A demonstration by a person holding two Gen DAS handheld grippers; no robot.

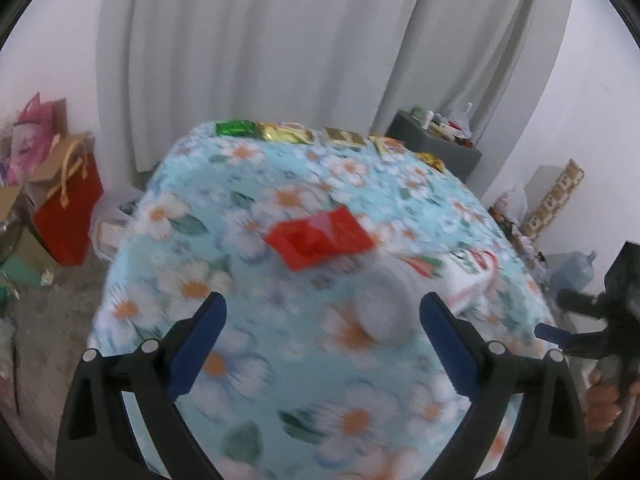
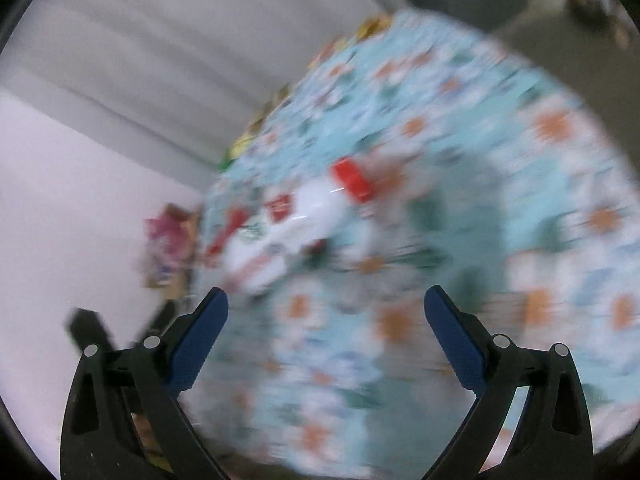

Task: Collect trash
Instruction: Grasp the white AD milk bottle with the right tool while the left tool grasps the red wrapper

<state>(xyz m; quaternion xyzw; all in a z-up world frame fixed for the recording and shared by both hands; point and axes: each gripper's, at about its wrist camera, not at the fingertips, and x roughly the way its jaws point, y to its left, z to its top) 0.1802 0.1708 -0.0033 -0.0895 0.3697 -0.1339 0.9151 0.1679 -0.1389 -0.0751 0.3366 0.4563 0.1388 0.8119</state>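
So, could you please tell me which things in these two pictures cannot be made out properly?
- Right wrist view: the white and red wrapper is smeared by motion blur; print unreadable.
- Left wrist view: the pale round object on the flowered tablecloth is blurred; its kind is unclear.
- Left wrist view: the right hand-held gripper is cut off by the edge.
- Left wrist view: the far packets are too small to identify.
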